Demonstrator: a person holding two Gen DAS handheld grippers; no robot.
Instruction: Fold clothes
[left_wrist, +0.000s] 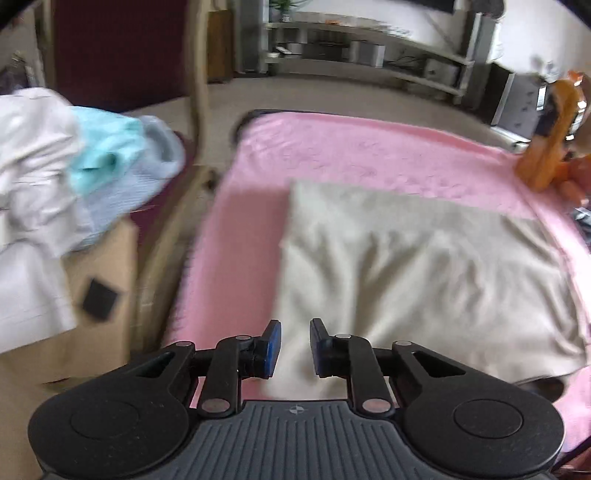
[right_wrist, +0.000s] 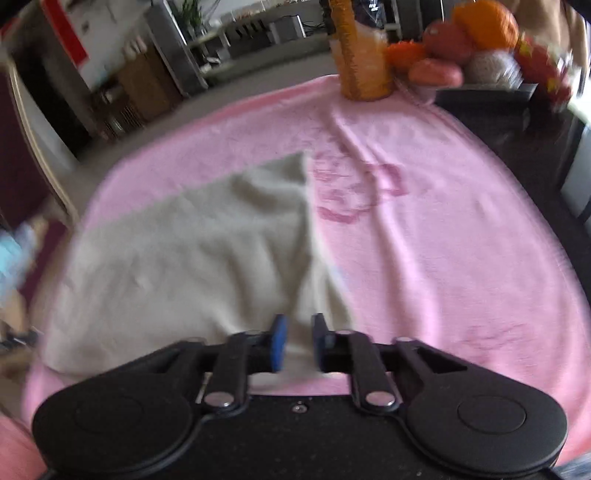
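Two grippers hover above a beige garment spread on a pink blanket.

Left gripper and right gripper have jaws slightly parted, holding nothing, each near the garment's near edge.

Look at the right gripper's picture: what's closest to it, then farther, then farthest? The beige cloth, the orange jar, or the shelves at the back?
From the right gripper:
1. Beige cloth, right under the fingers and spreading left on the pink blanket.
2. Orange jar, at the blanket's far edge, slightly right.
3. Shelves, across the floor at the back.
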